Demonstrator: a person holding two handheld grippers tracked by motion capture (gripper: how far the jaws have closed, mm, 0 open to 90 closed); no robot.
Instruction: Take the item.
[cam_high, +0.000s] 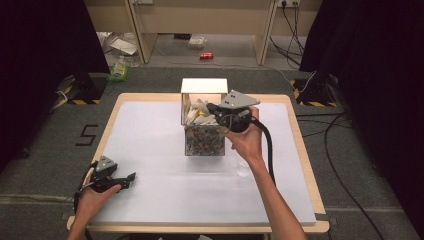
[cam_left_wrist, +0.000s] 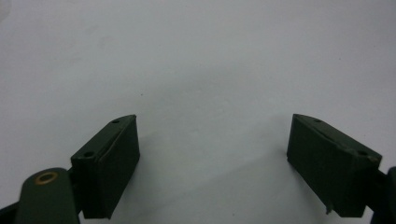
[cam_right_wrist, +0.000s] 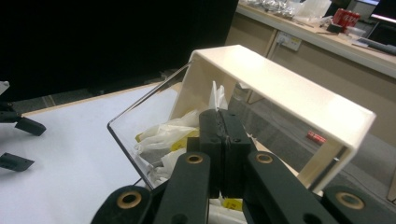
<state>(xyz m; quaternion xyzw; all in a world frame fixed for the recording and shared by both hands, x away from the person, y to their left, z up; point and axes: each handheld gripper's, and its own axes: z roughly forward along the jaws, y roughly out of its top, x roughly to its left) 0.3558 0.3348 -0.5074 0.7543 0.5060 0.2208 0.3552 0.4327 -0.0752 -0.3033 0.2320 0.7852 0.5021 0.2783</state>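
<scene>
Left gripper (cam_high: 131, 177) rested low on white table top (cam_high: 150, 150) near front-left corner, jaws wide, nothing between. Clear plastic box with cream lid (cam_high: 203, 122) stood mid-table, full of crumpled white wrappers (cam_right_wrist: 173, 133). Right gripper (cam_right_wrist: 223, 135) over box opening, jaws pressed together; held item not discernible.

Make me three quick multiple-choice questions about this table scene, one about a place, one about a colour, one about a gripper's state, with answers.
1. Where does the clear box stand?
A. far middle of the table
B. near left corner
C. on the floor

2. What colour is the box's lid?
A. red
B. cream
C. blue

3. How do the left gripper's jaws stand?
A. wide apart
B. pressed together
C. clamped on a cup

Answers: 1 A, the high view shows it there. 2 B, the right gripper view shows it cream. 3 A, bare table lies between them.
</scene>
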